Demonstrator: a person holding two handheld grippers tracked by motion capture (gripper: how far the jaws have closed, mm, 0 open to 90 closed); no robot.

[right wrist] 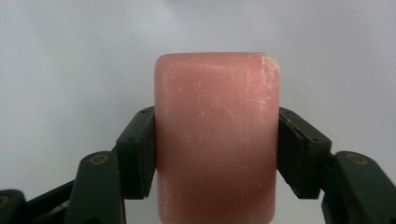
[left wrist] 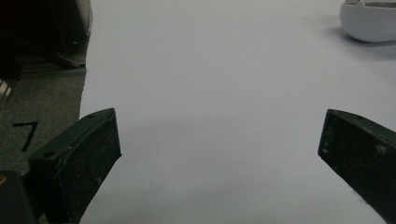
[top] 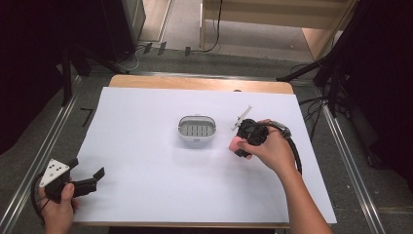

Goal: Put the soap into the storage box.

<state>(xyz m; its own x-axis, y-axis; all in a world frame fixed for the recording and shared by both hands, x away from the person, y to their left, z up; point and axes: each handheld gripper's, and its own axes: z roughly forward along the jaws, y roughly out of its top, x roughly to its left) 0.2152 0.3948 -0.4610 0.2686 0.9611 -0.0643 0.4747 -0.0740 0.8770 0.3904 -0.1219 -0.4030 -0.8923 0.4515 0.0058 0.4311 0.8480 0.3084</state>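
Clamping pink soap bar (right wrist: 217, 140), right gripper (right wrist: 217, 154) jaws.

- White sheet (top: 146, 161) covering wooden table (top: 199, 83).
- Grey carpet floor (top: 243, 58) surrounding it; cables (top: 214, 29) trailing.
- Possibly a wooden shelf unit (top: 277, 14) standing behind.

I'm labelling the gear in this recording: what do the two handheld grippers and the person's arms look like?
Both are black. The left gripper has two flat, rectangular jaws with small screw holes, and carries a grey three-cornered plate dotted with black marks. The right gripper has hinged linkage arms with brass-coloured pivots, and a black cable trails from it. The forearms are bare, with no sleeves or gloves.
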